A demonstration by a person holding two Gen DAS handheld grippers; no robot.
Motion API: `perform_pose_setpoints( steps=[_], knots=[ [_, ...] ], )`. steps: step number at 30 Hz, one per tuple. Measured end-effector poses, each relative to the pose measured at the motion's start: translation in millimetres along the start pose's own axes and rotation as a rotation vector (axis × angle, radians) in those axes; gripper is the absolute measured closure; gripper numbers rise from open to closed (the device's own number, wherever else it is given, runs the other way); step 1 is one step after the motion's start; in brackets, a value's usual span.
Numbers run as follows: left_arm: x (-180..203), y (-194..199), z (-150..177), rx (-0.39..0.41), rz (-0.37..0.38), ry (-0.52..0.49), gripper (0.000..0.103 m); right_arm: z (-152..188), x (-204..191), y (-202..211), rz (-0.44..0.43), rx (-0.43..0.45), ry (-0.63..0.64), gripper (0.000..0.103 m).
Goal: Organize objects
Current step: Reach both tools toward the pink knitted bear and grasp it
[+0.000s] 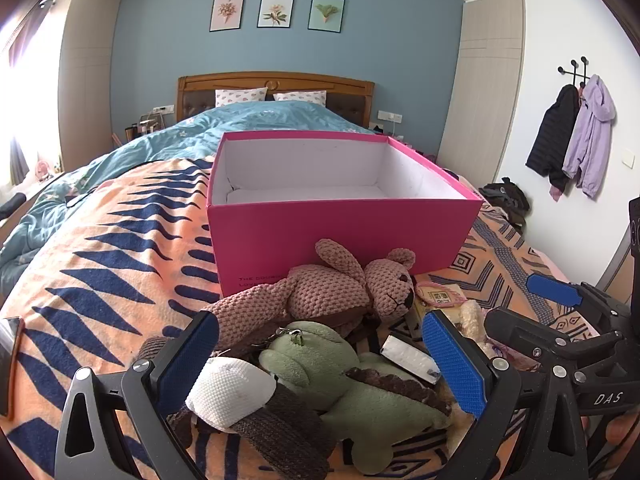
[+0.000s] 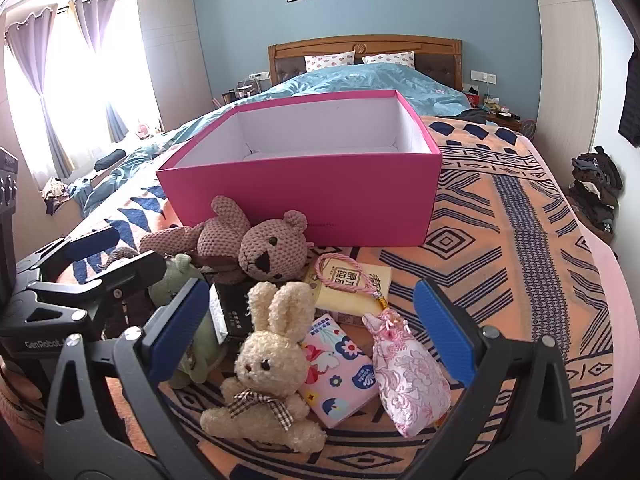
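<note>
Your bed [image 2: 520, 240] carries an orange patterned blanket [image 1: 100, 248] at its foot, and on this blanket stands the open pink box [image 2: 304, 204], its white inside bare. Against the box's near wall lies the brown bear [image 2: 256, 248], head toward your right. Nearer you, on your left side, the green toy [image 1: 340, 380] lies between the fingers of your left gripper [image 1: 320, 360], which stand wide and touch nothing you can see; a white-tipped knit item [image 1: 236, 396] rests on the toy's left flank. On your right side the cream rabbit [image 2: 264, 360] lies face up between the fingers of your right gripper [image 2: 312, 336], likewise wide and holding nothing. Just right of the rabbit lies the floral tissue pack [image 2: 340, 368], and touching its right edge the pink brocade pouch [image 2: 404, 376]. Behind these sits a yellow card [image 2: 352, 284] with a pink cord looped over it, near the bear's head.
</note>
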State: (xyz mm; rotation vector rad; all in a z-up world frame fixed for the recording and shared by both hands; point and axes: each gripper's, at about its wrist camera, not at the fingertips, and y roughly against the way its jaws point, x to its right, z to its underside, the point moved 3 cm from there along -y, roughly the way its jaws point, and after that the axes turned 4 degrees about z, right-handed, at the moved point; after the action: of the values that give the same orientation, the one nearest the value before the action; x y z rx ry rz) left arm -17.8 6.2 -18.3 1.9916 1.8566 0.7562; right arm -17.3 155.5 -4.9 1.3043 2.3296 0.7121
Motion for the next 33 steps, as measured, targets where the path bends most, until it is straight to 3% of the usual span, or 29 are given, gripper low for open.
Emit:
perform_pose_setpoints(
  steps=[12, 24, 27, 29, 33],
  knots=[
    [-4.9, 0.4, -0.3, 0.002, -0.004, -0.001, 0.0, -2.3, -4.0, -4.2, -0.022, -0.007, 0.005, 0.001],
    [-42.8, -16.2, -7.6, -0.04, -0.012, 0.025, 0.0, -16.5, -17.8, -32.2, -0.155, -0.073, 0.008, 0.002],
    [-49.1, -25.9, -9.9, -0.066, 0.009, 0.03, 0.0, -22.7, -20.0, -47.8, -0.181, -0.104, 0.018, 0.011],
    [-49.6, -31.5, -10.8, -0.082, 0.024, 0.029, 0.001, -25.8, -20.4, -61.1, -0.201, -0.146, 0.011, 0.023],
    [-47.6, -43.7, -12.9, -0.106, 0.051, 0.007, 0.002, -29.1, -23.8, -84.0, -0.22, -0.214, 0.016, 0.025]
  ],
)
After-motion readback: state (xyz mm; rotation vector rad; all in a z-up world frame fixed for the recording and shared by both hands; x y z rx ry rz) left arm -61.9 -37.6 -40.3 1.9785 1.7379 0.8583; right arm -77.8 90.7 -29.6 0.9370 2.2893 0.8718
